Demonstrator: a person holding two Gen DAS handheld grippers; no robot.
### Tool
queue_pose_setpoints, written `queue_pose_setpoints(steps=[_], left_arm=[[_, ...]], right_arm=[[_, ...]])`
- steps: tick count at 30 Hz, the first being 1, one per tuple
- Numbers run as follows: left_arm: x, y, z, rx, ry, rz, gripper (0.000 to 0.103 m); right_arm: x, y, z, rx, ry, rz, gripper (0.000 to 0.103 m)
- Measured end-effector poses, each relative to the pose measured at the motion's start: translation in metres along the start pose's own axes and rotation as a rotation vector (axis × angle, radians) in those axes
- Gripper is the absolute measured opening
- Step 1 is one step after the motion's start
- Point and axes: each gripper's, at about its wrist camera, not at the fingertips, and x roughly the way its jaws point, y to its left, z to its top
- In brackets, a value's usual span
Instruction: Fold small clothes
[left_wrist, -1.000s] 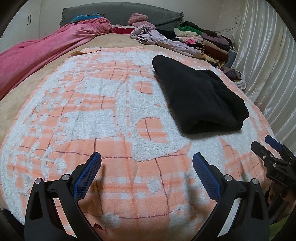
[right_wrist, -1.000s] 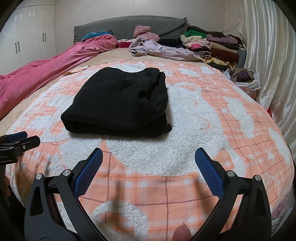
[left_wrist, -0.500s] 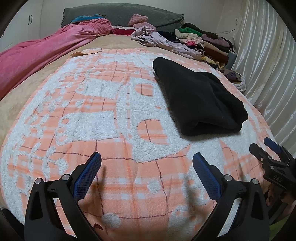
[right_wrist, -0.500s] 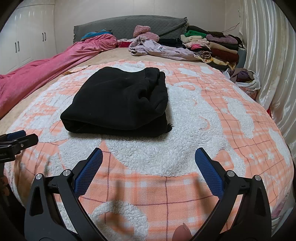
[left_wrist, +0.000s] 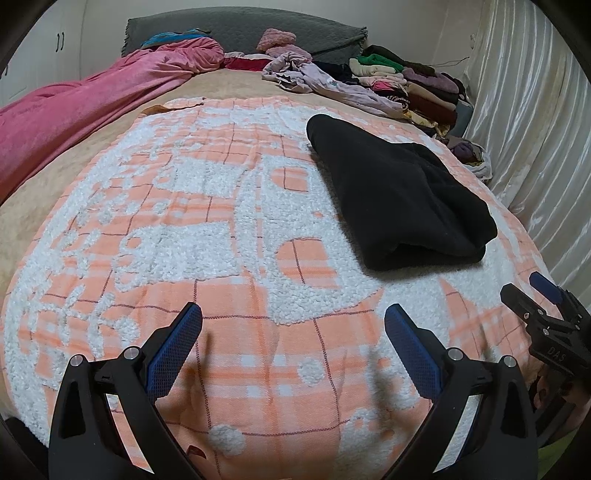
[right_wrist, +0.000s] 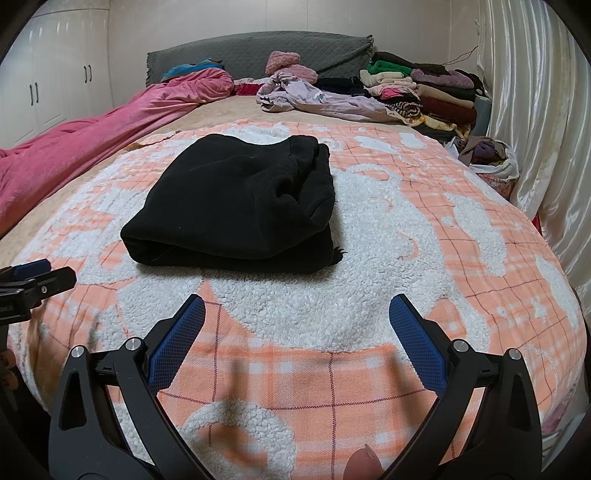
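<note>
Surface: orange-and-white plaid fleece blanket (right_wrist: 406, 236) is covering the bed.
Garment: folded black fleece garment (right_wrist: 236, 206) is lying on it.
Left gripper (left_wrist: 293, 325): fingers standing apart, empty.
Right gripper (right_wrist: 297, 317): fingers standing apart, empty.
Room: white satin curtain (right_wrist: 535, 129) is hanging right; stacked folded clothes (right_wrist: 424, 92) are sitting near the grey headboard (right_wrist: 258, 48).

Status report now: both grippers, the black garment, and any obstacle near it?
Left gripper open, empty. Right gripper open, empty. Black garment folded on the orange blanket, untouched. Nothing in the way.

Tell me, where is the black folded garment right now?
The black folded garment lies on the orange-and-white blanket, just ahead of the open right gripper, touching neither gripper.
</note>
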Motion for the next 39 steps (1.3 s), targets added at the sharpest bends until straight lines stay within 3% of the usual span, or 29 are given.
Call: queue_pose_setpoints(steps=[39], left_arm=[[-0.0014,-0.0015,0.0012,0.030,-0.001,0.018,0.099]], right_arm=[[-0.0037,-0.0051,0.0022,0.009,-0.008,-0.009,0.094]])
